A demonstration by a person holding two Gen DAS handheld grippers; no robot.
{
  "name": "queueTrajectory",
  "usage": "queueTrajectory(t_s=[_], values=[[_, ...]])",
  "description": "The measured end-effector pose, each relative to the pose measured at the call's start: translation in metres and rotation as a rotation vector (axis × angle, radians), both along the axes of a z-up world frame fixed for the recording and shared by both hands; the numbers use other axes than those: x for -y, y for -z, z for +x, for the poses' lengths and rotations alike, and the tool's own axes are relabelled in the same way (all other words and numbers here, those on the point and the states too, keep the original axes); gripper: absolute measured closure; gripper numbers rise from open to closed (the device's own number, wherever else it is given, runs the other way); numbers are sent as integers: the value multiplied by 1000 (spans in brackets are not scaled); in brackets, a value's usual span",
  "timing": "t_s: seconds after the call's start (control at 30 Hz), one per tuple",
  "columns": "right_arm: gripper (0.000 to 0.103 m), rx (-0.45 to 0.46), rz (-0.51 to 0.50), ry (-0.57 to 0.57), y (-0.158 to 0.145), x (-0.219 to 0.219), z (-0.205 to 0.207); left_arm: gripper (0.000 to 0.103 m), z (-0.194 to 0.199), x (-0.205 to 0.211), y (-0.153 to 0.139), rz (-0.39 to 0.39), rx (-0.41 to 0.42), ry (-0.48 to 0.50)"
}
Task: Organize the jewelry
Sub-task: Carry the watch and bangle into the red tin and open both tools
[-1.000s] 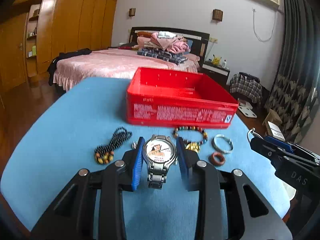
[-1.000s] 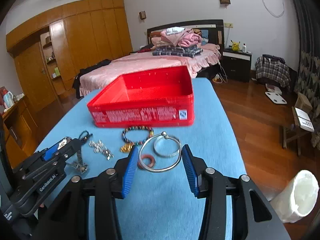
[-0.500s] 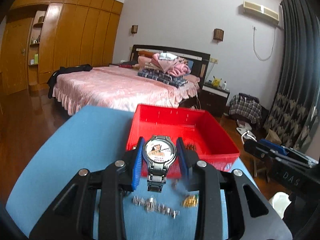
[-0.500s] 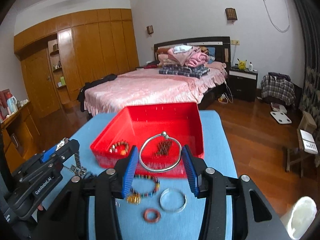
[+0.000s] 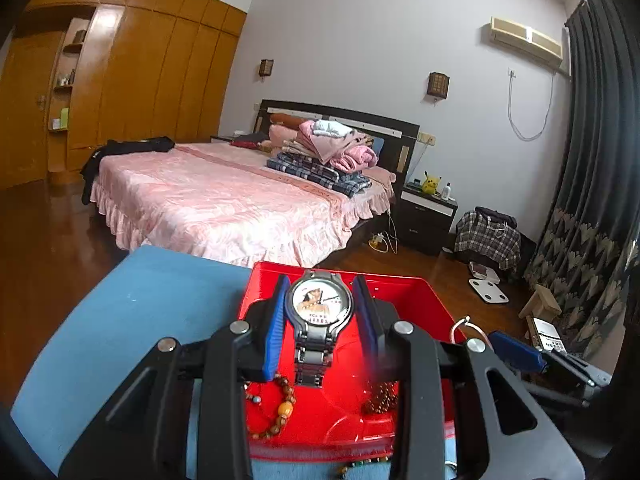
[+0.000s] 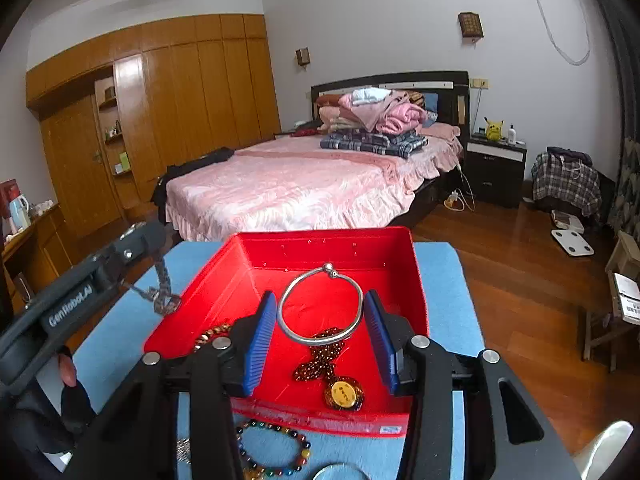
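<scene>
My left gripper (image 5: 320, 308) is shut on a silver wristwatch (image 5: 319, 306) with a picture dial and holds it above the red box (image 5: 424, 292); its band hangs down. My right gripper (image 6: 320, 312) is shut on a silver bangle (image 6: 320, 306) and holds it over the same red box (image 6: 328, 240). In the box lie a brown bead bracelet (image 5: 278, 408) and a dark bead necklace with a gold pendant (image 6: 343, 394). The left gripper with the dangling watch band (image 6: 162, 286) shows at the left of the right wrist view.
The box sits on a blue table top (image 5: 160, 300). A multicoloured bead bracelet (image 6: 272, 450) and a silver ring (image 6: 340, 472) lie on the blue surface in front of the box. A pink bed (image 5: 224, 204) stands beyond the table, wooden floor to the right.
Both grippers have risen from the table and moved forward with the watch and the bangle, and are now over the red box.
</scene>
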State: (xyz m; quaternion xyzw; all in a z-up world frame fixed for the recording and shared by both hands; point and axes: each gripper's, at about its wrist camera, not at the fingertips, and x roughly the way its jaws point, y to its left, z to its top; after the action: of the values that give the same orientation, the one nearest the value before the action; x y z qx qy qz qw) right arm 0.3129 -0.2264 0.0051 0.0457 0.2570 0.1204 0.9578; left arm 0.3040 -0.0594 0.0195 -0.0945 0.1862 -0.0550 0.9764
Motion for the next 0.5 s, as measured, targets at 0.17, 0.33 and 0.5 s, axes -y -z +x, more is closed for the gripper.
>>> queueTrajectory(t_s=[0.17,0.33,0.5], values=[[58,-46,-10,-5,16,-6,14,72,22,4,16,23,-69,19],[50,-64,-30,10,25,-8,15,67,25,-5,24,35,-112,18],[34,-51,-24,30,22,-4,-2,52,8,-19,18,63,-108,12]])
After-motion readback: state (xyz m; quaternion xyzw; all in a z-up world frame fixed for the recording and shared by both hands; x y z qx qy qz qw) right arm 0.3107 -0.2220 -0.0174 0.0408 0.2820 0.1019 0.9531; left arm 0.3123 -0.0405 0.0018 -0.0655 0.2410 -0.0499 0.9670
